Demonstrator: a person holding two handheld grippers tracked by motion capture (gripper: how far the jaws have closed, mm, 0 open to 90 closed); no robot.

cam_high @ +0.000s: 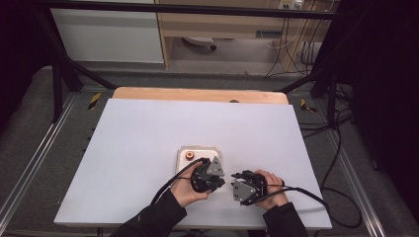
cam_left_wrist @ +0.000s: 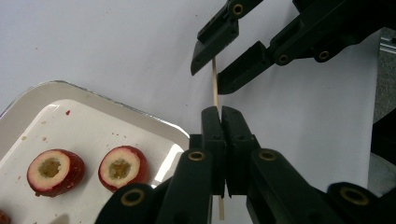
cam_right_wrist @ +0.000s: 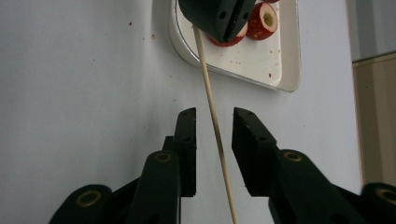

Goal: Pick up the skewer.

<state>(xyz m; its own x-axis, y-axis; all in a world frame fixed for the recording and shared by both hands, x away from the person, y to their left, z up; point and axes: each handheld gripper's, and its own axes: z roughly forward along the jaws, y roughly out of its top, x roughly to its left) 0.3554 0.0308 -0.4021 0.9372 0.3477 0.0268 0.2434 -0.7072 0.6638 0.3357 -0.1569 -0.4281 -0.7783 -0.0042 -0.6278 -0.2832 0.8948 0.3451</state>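
Two hand-held grippers worked close together at the near edge of a white table (cam_high: 148, 148). The left gripper (cam_left_wrist: 220, 112) was clenched on a thin wooden skewer (cam_right_wrist: 212, 112), its black jaws pressed flat together with the stick pinched between them. The skewer ran from that grip across to the right gripper (cam_right_wrist: 214, 128) and passed between its jaws. Those jaws stood apart on either side of the stick, with a gap visible on each side, so the right gripper was not yet gripping it. Just beside the left gripper, on its far side, sat a white tray (cam_left_wrist: 154, 122). On the tray lay red fruit halves (cam_left_wrist: 123, 168), cut faces up and cored, side by side.
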